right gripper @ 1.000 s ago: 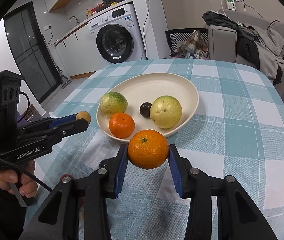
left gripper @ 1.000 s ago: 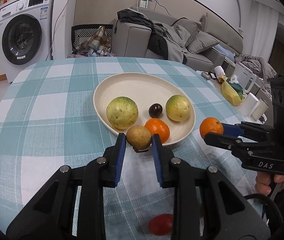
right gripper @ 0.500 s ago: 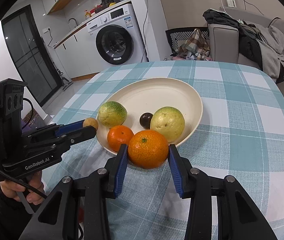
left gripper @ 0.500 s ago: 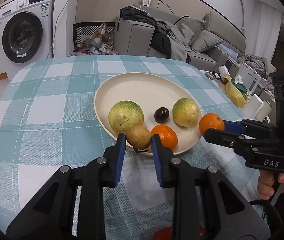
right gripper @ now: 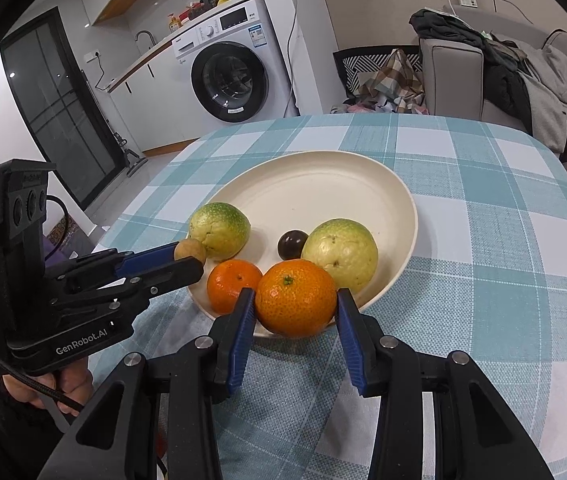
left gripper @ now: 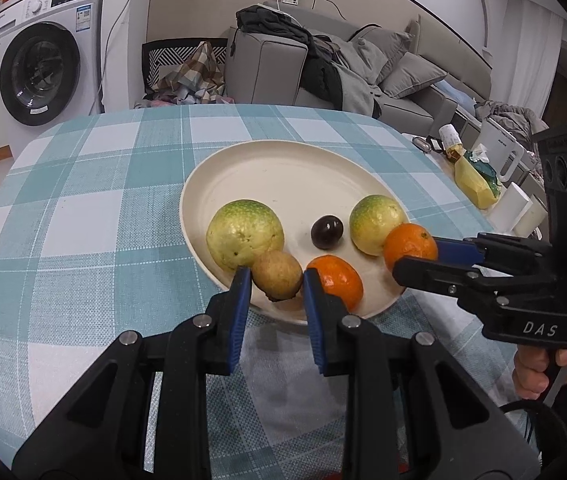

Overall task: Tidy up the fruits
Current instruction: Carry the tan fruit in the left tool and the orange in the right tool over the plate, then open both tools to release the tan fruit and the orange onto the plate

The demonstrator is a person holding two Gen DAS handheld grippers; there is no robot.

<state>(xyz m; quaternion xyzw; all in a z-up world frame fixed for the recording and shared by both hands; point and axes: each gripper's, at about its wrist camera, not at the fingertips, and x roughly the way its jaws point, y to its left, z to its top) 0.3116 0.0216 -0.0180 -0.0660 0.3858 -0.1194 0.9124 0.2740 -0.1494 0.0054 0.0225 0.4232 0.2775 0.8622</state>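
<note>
A cream plate [left gripper: 283,172] [right gripper: 323,184] on the checked tablecloth holds two green-yellow guavas [left gripper: 245,232] [left gripper: 375,218], a dark passion fruit [left gripper: 326,232] and an orange [left gripper: 339,280]. My left gripper [left gripper: 276,280] is shut on a small brown fruit [left gripper: 276,274] over the plate's near rim; it also shows in the right wrist view [right gripper: 190,250]. My right gripper [right gripper: 293,304] is shut on a second orange [right gripper: 295,298] over the plate's near edge, seen from the left wrist view too [left gripper: 409,246].
A washing machine [left gripper: 47,72], a chair with clothes [left gripper: 187,72] and a sofa [left gripper: 323,64] stand beyond the table. A side table with a yellow bag [left gripper: 475,180] and a kettle is at the right.
Both grippers have moved forward with their fruits, from in front of the plate to over its near rim. The red fruit on the cloth has dropped out of the left wrist view.
</note>
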